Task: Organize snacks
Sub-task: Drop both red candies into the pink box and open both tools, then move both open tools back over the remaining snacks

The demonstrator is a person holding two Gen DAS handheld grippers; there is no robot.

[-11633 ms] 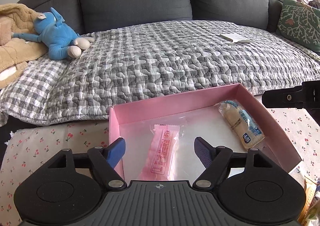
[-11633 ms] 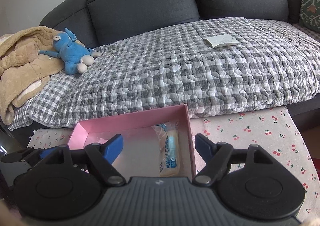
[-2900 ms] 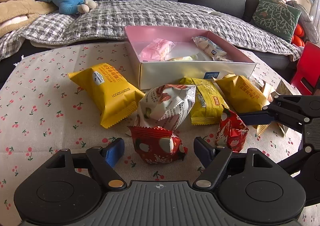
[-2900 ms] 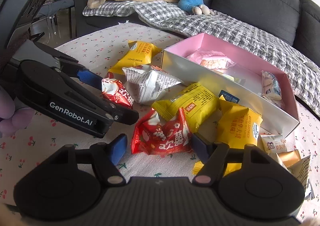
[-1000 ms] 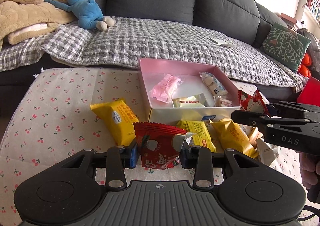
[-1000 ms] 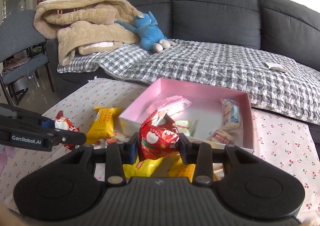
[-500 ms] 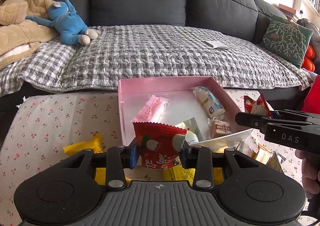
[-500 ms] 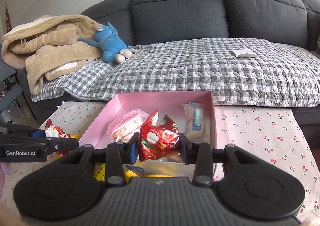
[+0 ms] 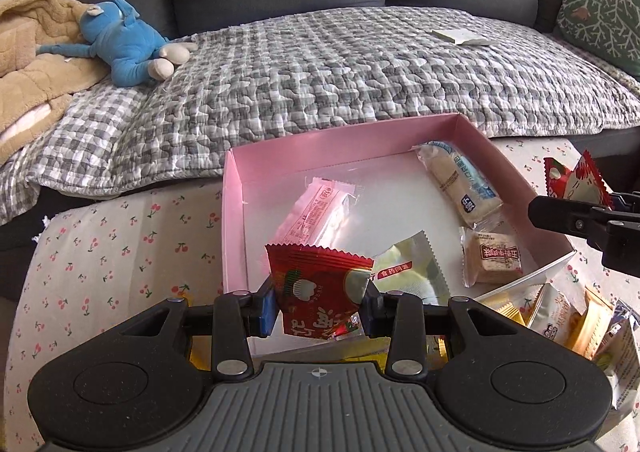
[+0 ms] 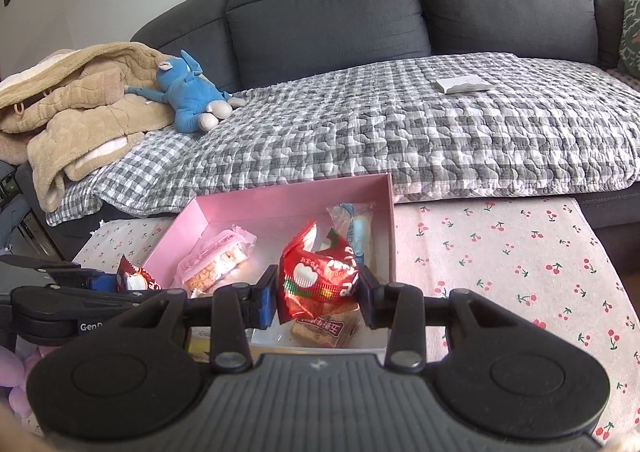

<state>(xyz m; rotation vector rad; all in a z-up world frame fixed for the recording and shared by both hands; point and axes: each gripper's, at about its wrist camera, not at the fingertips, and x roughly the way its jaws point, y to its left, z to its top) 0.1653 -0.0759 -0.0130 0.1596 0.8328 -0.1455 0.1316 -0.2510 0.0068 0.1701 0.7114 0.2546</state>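
Note:
My left gripper (image 9: 318, 312) is shut on a red snack packet (image 9: 316, 292) and hangs over the near left part of the pink box (image 9: 234, 219). My right gripper (image 10: 318, 300) is shut on a second red snack packet (image 10: 316, 276) above the box's (image 10: 280, 197) near right part. Inside the box lie a pink wafer pack (image 9: 316, 211), a blue-and-white pack (image 9: 460, 183), a pale green pack (image 9: 408, 276) and a small brown-labelled pack (image 9: 494, 256). The right gripper with its packet (image 9: 572, 181) shows at the right edge of the left wrist view.
More snack packs (image 9: 568, 316) lie on the cherry-print cloth (image 9: 100, 252) to the right of the box. Behind the table stands a dark sofa with a checked quilt (image 9: 340, 63), a blue plush toy (image 9: 124, 39), a beige blanket (image 10: 76, 99) and a green cushion (image 9: 600, 19).
Both grippers have carried their red packets forward from the loose snack pile to above the pink box. The box now fills the middle of both views.

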